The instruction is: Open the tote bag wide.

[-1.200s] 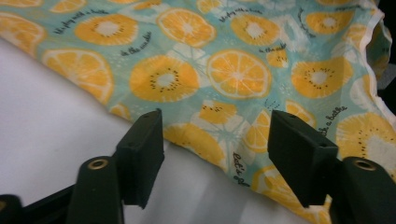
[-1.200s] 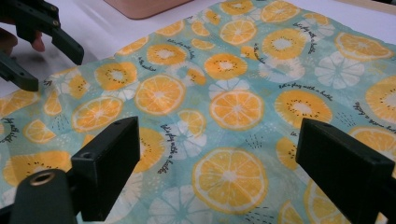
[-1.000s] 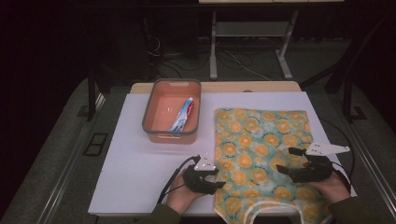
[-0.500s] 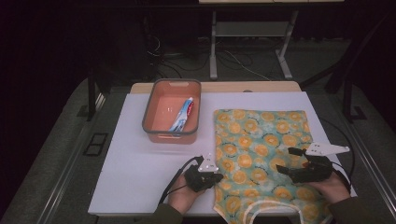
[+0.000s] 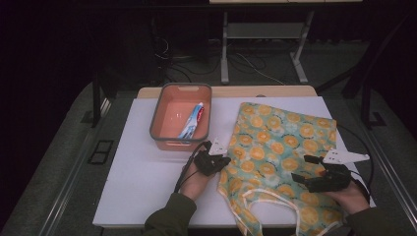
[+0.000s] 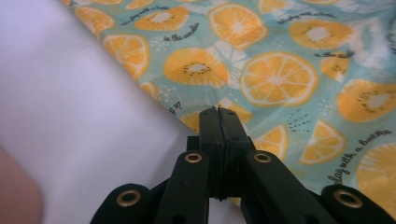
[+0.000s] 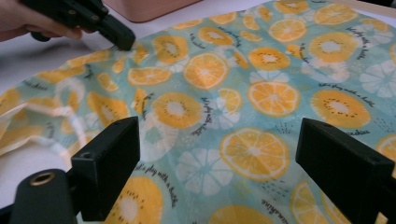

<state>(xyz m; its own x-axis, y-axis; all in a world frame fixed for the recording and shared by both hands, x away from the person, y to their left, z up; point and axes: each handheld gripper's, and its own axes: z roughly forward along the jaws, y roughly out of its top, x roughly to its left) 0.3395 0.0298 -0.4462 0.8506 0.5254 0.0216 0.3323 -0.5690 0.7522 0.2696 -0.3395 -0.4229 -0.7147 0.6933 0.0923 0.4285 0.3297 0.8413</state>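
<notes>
White table [image 5: 147, 187]; apron [image 6: 280, 74] edge between left gripper [image 6: 218, 111] jaws

In the left gripper view the jaws cover the cloth [image 6: 280, 79] edge they meet, so any fabric pinched between them is hidden. The high view cuts off the cloth's near end at the bottom. The tube [image 5: 192, 120] in the bin [image 5: 160, 105] is too small to read, perhaps toothpaste.

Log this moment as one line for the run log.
left gripper: shut on apron left edge | right gripper: open above apron | tub: holds tube
</notes>
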